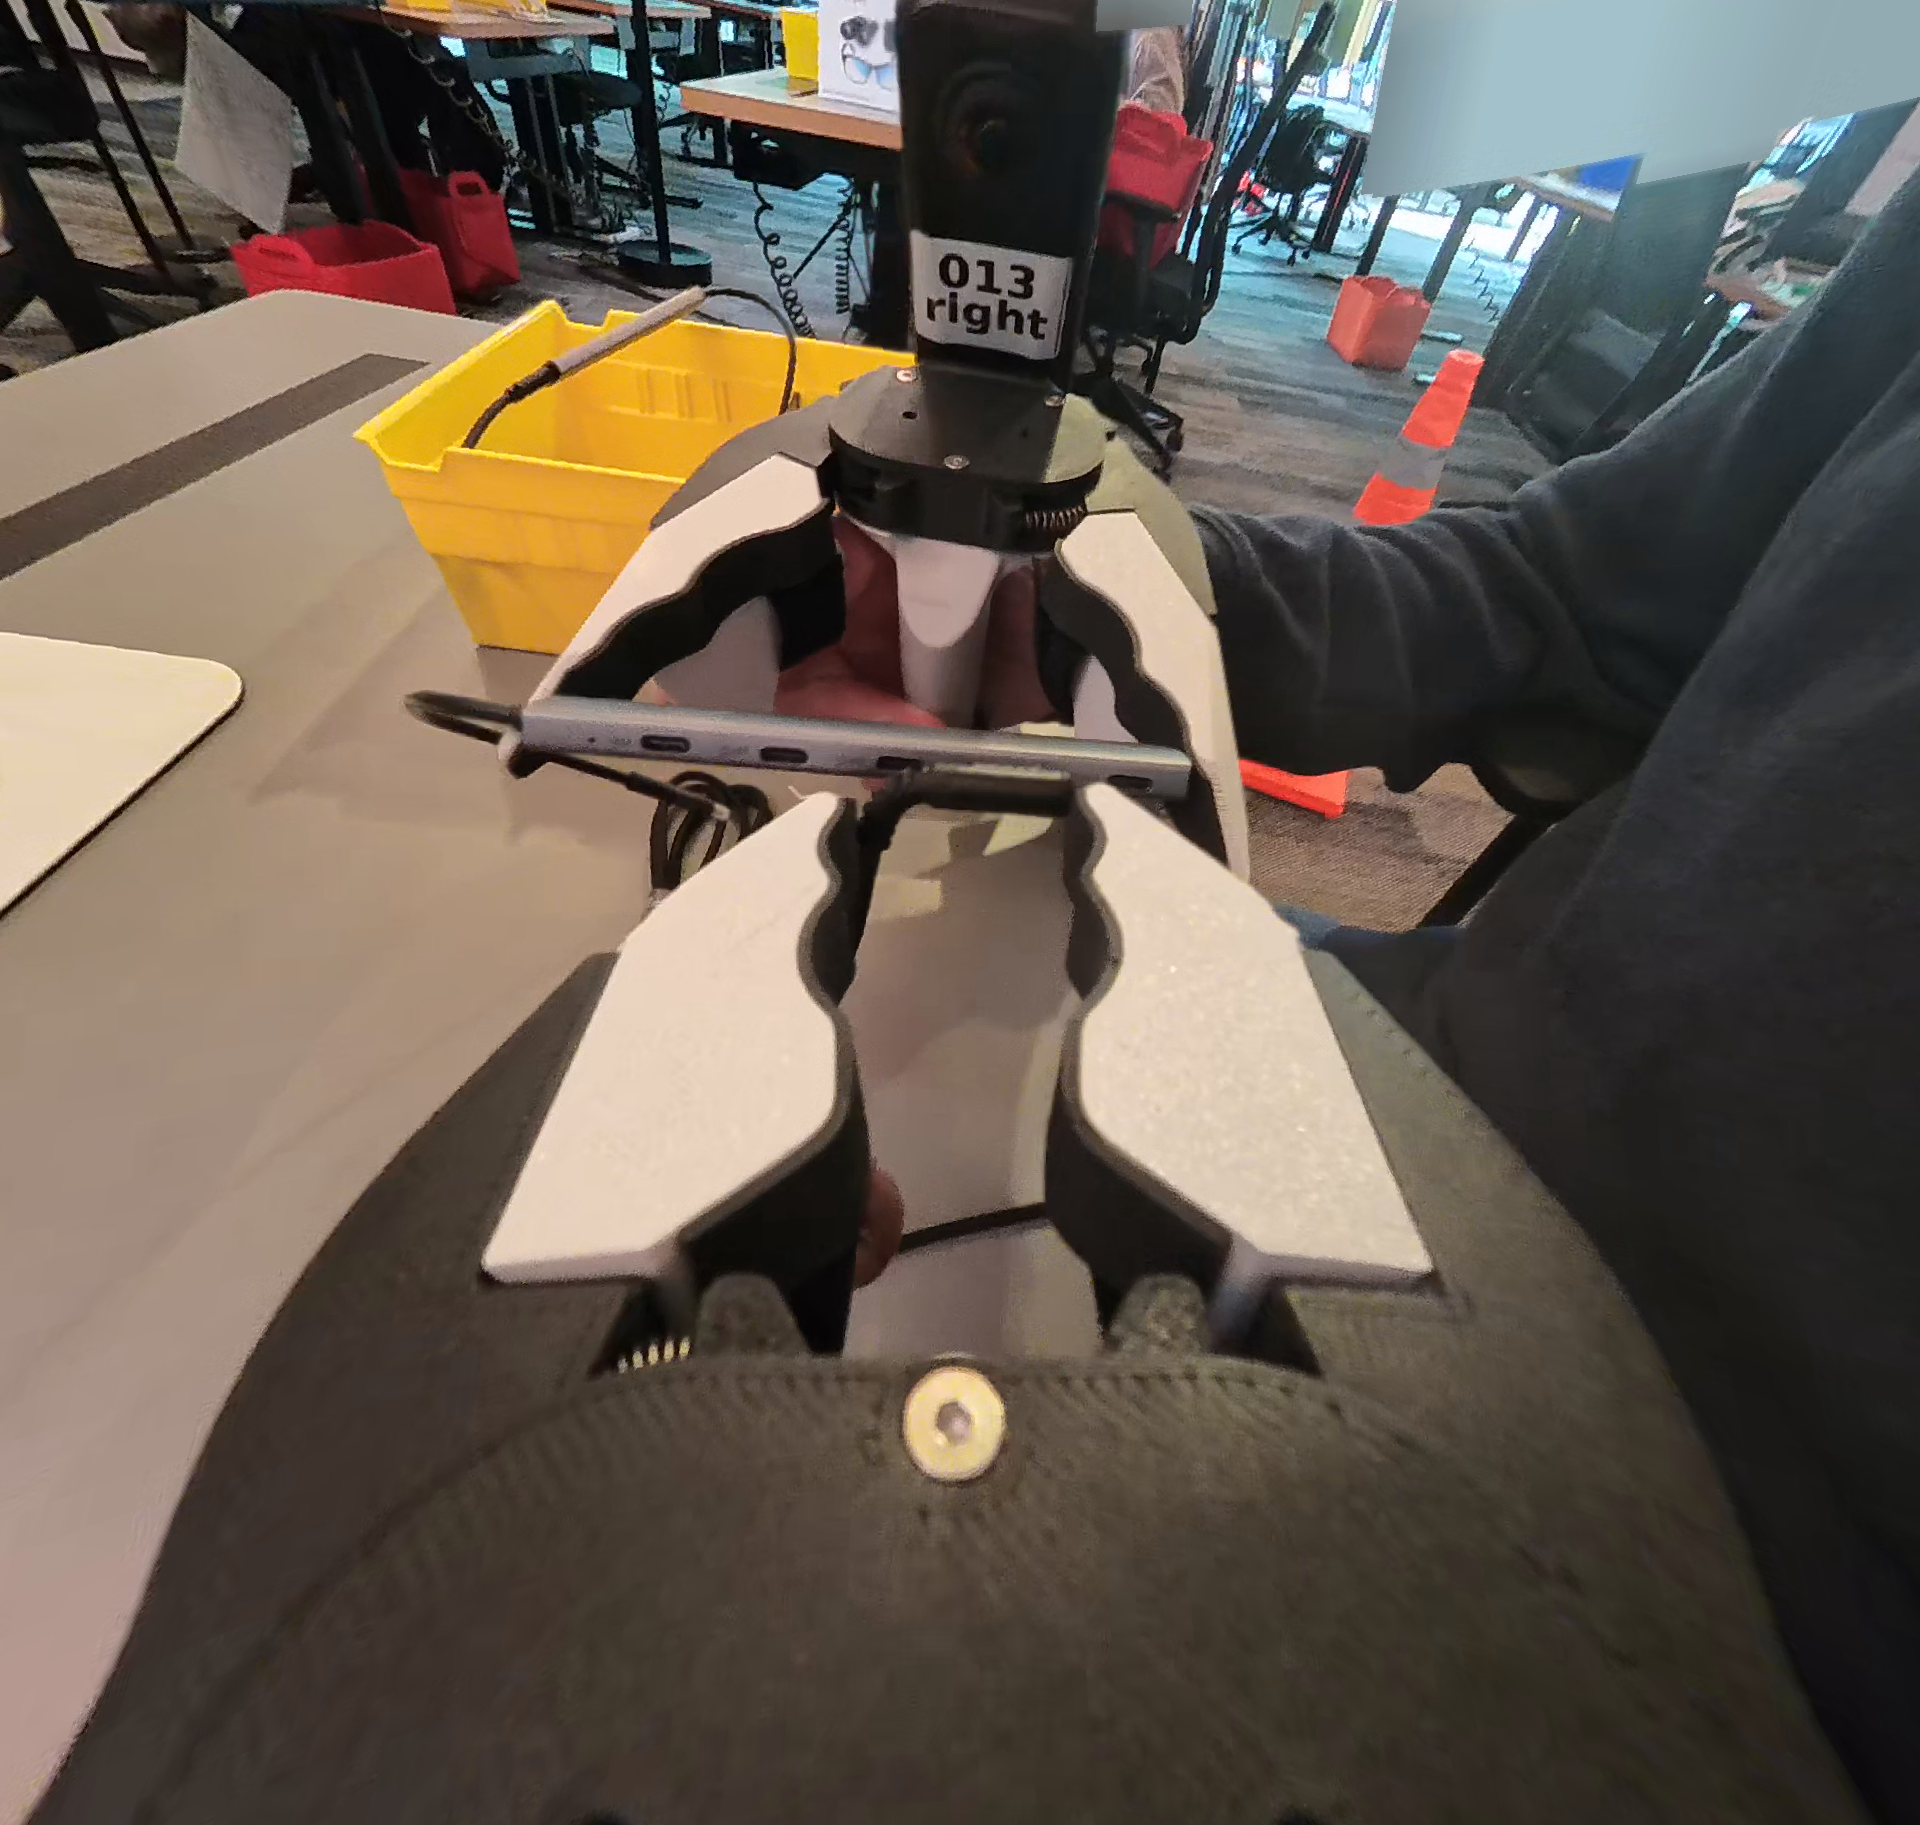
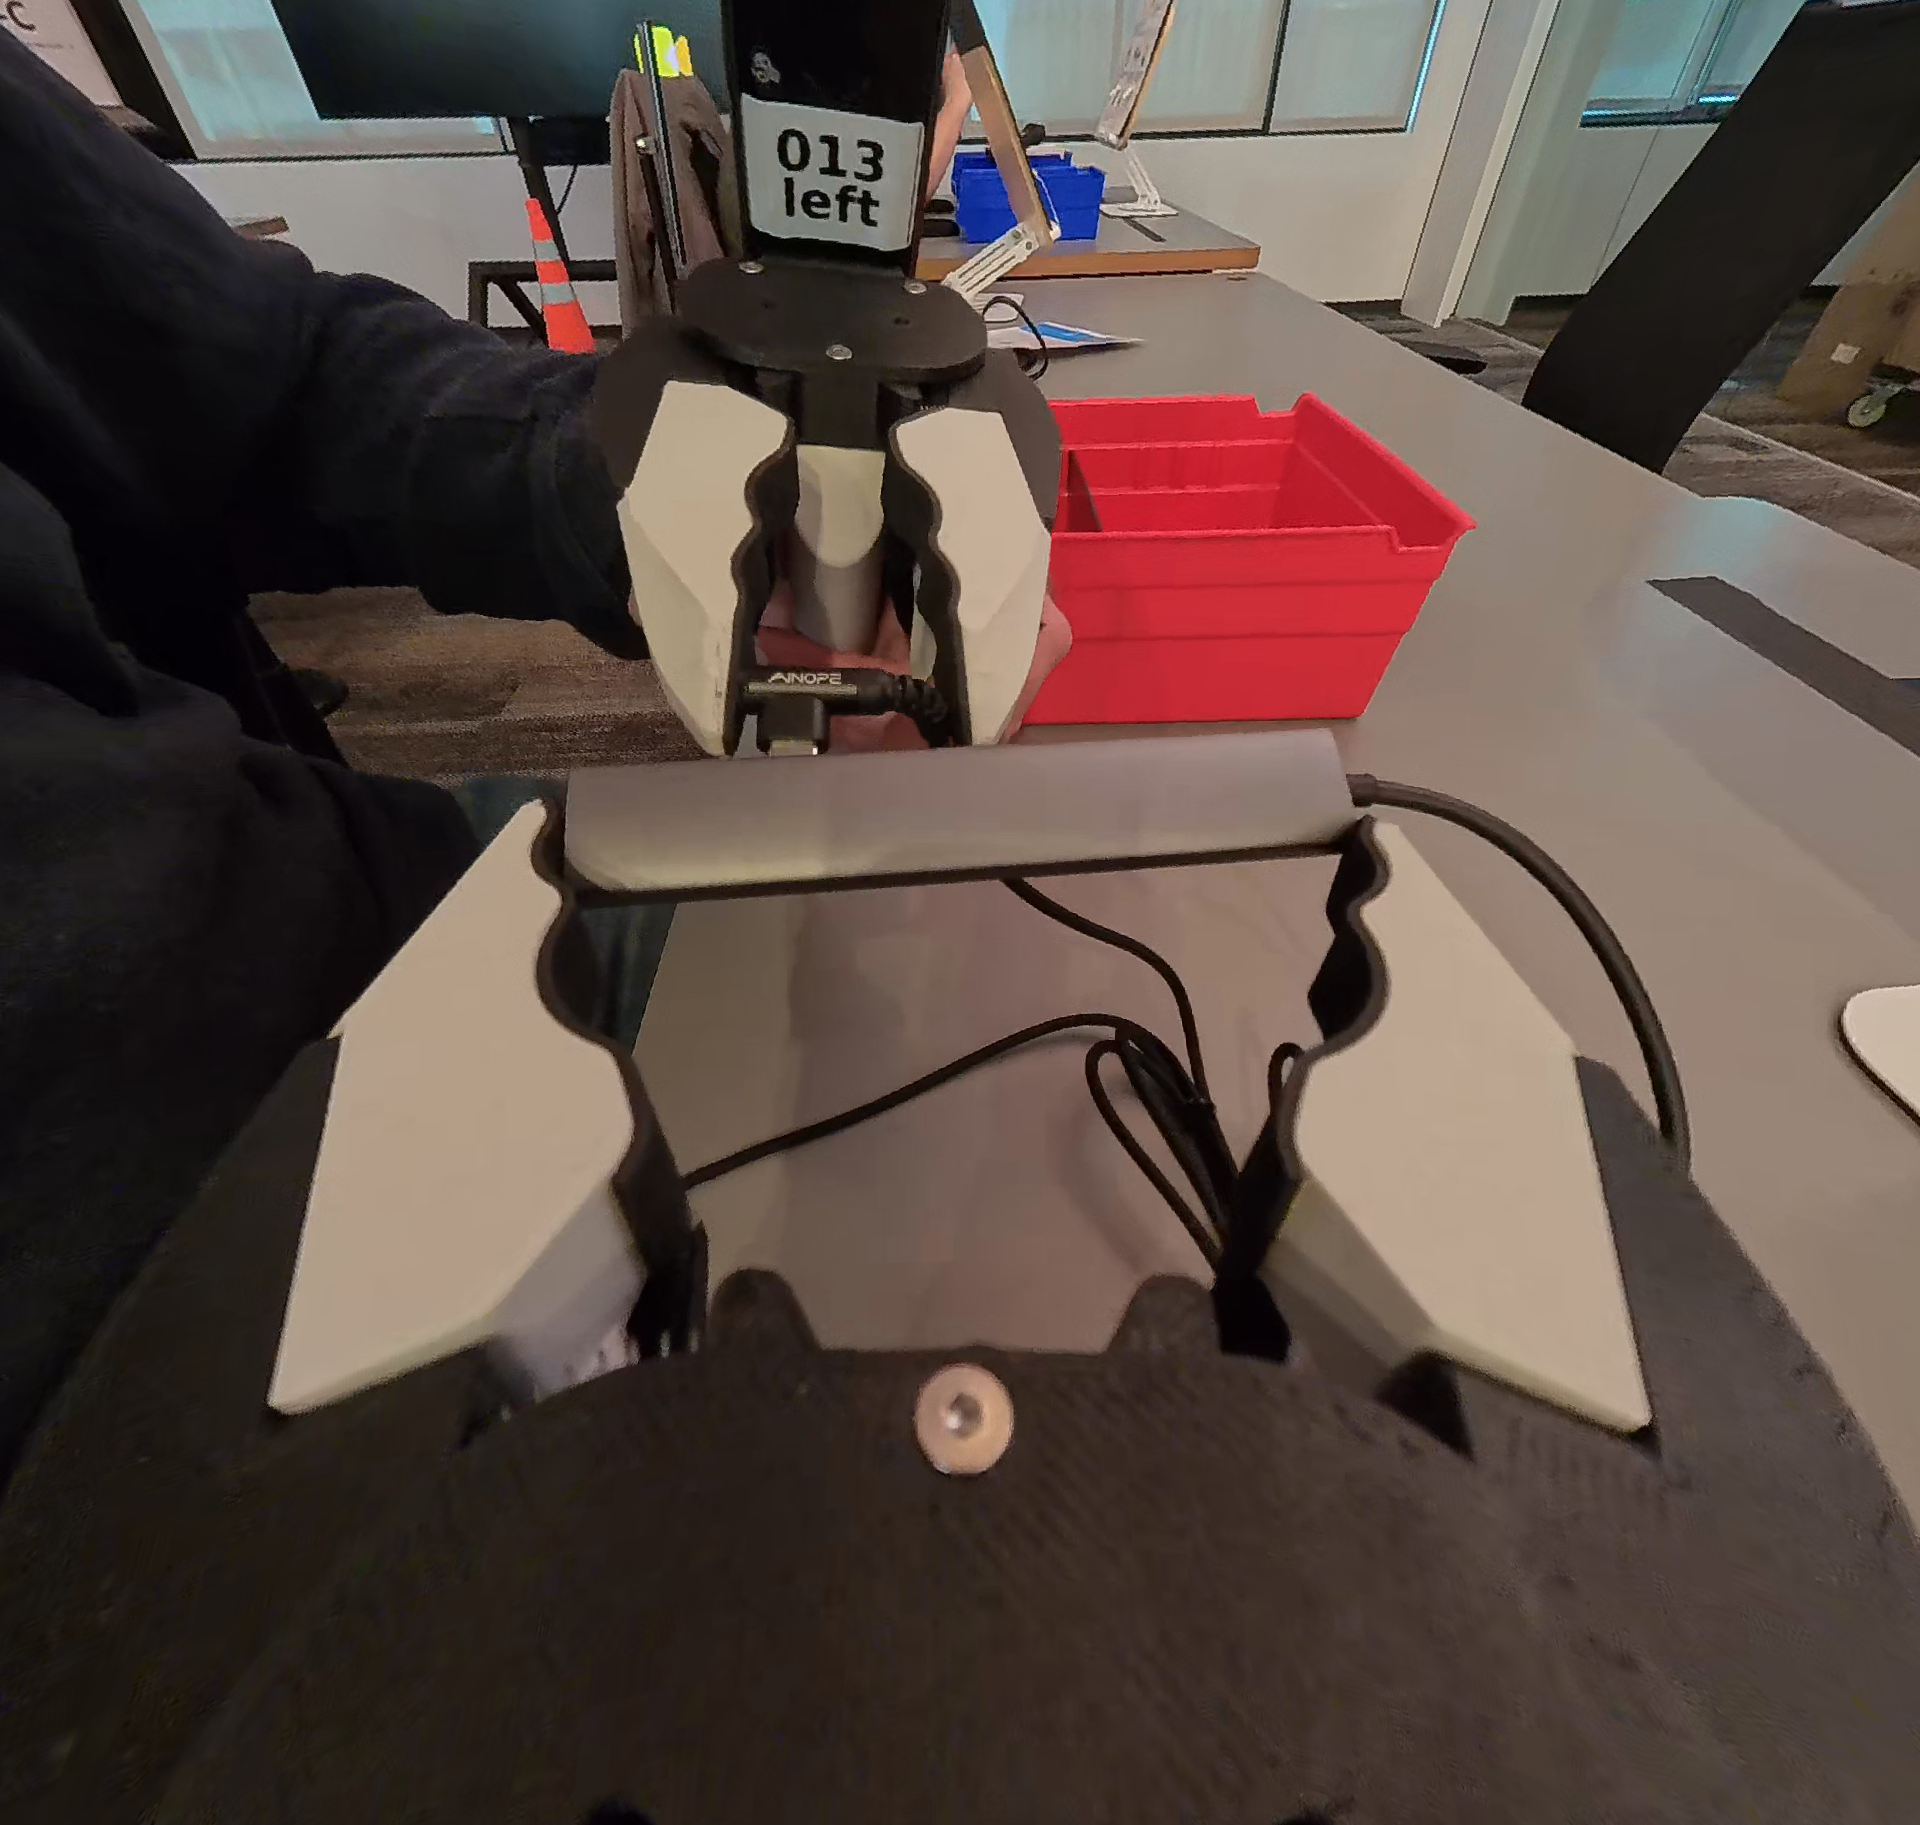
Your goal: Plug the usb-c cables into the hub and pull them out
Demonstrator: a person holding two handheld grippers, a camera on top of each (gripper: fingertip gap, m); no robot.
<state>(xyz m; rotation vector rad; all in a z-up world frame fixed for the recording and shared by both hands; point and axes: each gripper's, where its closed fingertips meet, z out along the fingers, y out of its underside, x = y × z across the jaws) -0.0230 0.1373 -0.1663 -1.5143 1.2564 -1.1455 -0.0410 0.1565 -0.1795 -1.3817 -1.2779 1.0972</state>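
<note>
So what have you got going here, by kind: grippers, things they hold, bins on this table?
Grippers: 2, left gripper and right gripper
Hub: 1
Plug: 1
Bins: 2, yellow bin and red bin
Total: 6

Left gripper [image 2: 847, 710]: closed narrow, pinching. Right gripper [image 2: 961, 840]: spread wide, clamping. Tips facing, nearly touching.

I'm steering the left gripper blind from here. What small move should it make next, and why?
Probably ease the left gripper straight toward the hub, nudging sideways to meet a port. It grips the black usb-c plug, whose tip sits just short of the hub's edge, not visibly seated, while the right gripper clamps the hub by its ends.
</note>
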